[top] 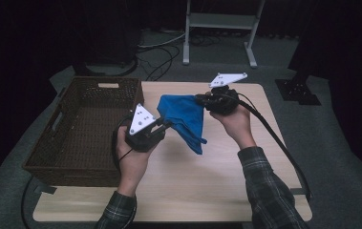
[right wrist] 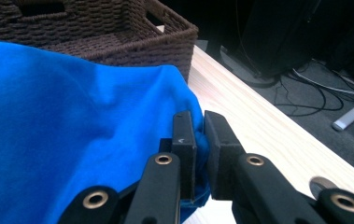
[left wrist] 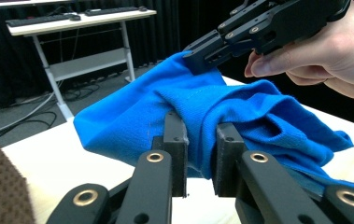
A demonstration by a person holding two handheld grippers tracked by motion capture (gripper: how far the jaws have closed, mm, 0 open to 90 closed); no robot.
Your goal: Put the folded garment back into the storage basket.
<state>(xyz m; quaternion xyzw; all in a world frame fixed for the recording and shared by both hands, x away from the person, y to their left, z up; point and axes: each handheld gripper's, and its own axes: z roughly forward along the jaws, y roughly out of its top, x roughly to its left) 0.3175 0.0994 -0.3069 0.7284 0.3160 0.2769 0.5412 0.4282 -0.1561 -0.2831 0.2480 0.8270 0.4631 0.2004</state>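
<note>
So both grippers have a grip on the same blue cloth [top: 184,119], which hangs above the light wooden table [top: 207,181] just past its middle. In the high view the left gripper [top: 165,125] sits at about 9 o'clock of the cloth, jaws nearly closed and pinching a bunched fold at that edge. In the left gripper view you can see the fabric [left wrist: 198,112] wadded up between the two black jaws, gripped tight.

The right gripper [top: 201,99] is up at roughly 1 o'clock of the cloth, clamped on the top corner. In the right gripper view its jaws are almost together with a thin bit of blue hem [right wrist: 198,154] squeezed between them, the rest of the cloth spreading off toward 9 o'clock.

The cloth stretches between the two grips and a loose tail droops down to about 5 o'clock, toward the tabletop. A dark brown wicker basket [top: 80,129] sits at the table's 9 o'clock side, just beside the left hand [top: 131,160].
</note>
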